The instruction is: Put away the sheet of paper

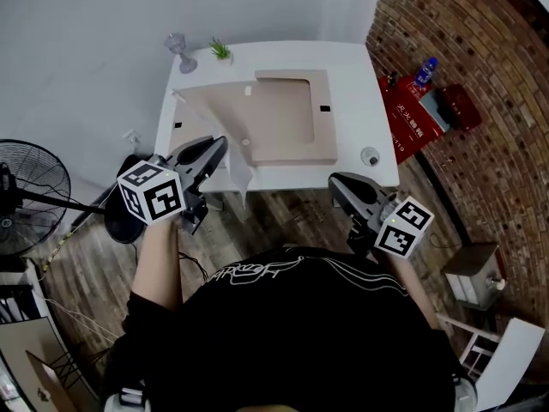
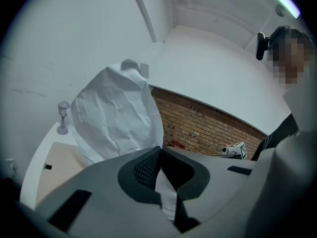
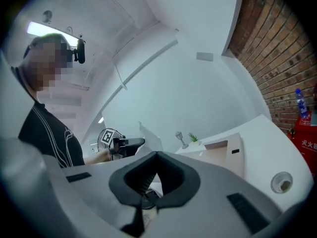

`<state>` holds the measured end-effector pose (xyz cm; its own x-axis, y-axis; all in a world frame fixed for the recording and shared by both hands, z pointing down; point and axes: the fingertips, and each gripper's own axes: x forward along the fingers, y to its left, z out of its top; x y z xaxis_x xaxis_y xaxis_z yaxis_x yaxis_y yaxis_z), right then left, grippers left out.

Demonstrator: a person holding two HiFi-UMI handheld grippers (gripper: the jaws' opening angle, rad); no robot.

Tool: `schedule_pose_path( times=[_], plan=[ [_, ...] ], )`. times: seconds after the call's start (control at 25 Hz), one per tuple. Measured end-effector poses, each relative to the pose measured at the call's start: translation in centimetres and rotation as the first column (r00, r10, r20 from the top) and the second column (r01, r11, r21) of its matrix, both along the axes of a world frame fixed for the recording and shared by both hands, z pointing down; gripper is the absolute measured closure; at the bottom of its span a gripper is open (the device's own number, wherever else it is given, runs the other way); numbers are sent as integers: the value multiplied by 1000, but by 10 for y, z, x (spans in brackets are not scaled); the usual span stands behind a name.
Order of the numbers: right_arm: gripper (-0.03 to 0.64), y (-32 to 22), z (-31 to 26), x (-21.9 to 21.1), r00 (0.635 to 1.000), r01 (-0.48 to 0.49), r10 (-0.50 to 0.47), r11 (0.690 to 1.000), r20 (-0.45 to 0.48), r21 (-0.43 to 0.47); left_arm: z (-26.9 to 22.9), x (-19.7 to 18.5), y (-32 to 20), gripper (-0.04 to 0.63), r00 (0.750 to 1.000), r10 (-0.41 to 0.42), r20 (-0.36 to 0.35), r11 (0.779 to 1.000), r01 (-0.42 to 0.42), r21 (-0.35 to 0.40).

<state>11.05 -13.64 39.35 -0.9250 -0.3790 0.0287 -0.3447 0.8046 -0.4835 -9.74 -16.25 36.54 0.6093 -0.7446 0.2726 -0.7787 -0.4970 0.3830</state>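
L gripper (image 2: 159, 150) clenched on crumpled sheet of paper (image 2: 116, 118) at table (image 1: 360, 101) edge; R gripper (image 3: 156, 155) clenched, empty.

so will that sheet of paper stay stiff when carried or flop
Probably floppy: the sheet of paper, pinched at one edge by the left gripper, bows over. Its creases suggest it crumples easily. Likely light, so moving air may sway it.

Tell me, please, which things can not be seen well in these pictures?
Sheet of paper: lower edge, left gripper view, hidden behind the left tongs.
Beige folder: left gripper view, mostly covered by the sheet.
Red object: white print, head view, too small to read.
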Motion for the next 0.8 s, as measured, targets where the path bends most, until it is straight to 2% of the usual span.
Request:
schedule_pose_path(
  times=[0.48,0.8],
  plan=[
    [615,-54,-5,-20,1000,-11,11,1000,0,-5,-6,-21,-67,563,998,49,-32,999,-49,13],
    [615,-88,-15,-43,997,-72,72,997,0,-13,5,-42,-108,563,984,147,-102,988,-151,-33]
  ],
)
